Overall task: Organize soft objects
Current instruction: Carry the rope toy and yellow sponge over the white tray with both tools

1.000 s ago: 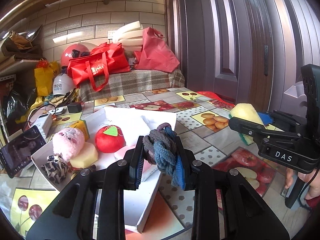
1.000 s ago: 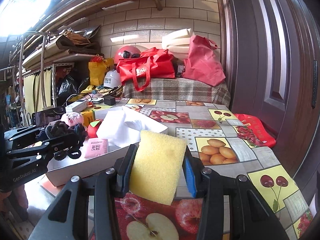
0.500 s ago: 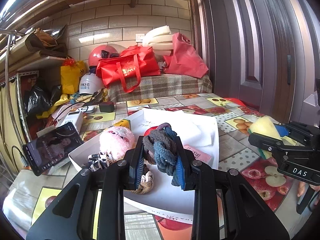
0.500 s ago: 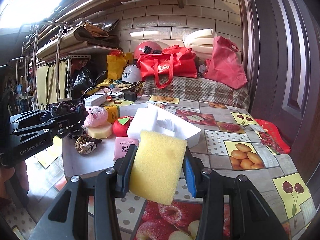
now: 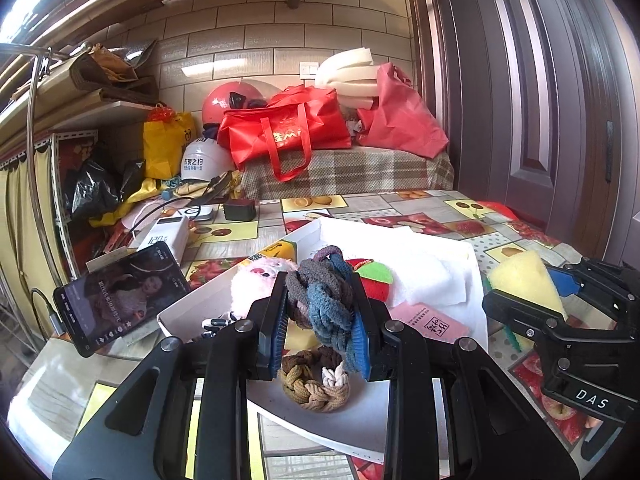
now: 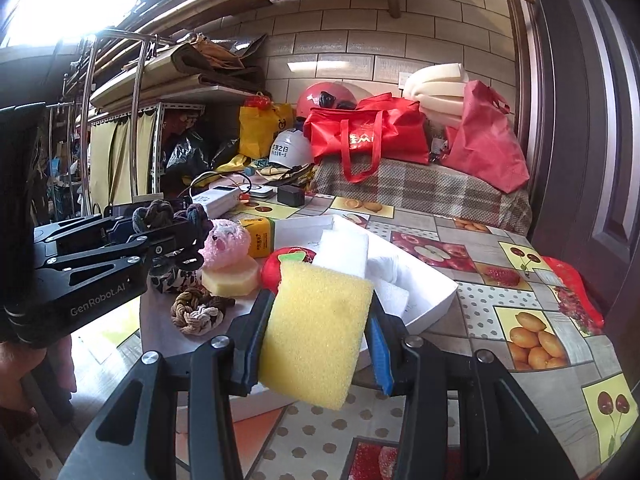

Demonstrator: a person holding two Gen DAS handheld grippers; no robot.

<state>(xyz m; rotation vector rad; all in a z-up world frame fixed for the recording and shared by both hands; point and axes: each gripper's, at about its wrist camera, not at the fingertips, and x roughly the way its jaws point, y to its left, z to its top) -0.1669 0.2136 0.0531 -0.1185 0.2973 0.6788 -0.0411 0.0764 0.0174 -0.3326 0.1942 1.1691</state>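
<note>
Left wrist view: jaws clamp a knotted rope ball (image 5: 320,300); right jaws pinch a yellow sponge (image 6: 316,328).

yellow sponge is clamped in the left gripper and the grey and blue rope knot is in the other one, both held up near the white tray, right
Not quite: the hands are swapped. The right wrist view shows the yellow sponge clamped in the right gripper, and the left wrist view shows the grey and blue rope knot in the left gripper. Both are held up near the white tray, as you say.
</note>
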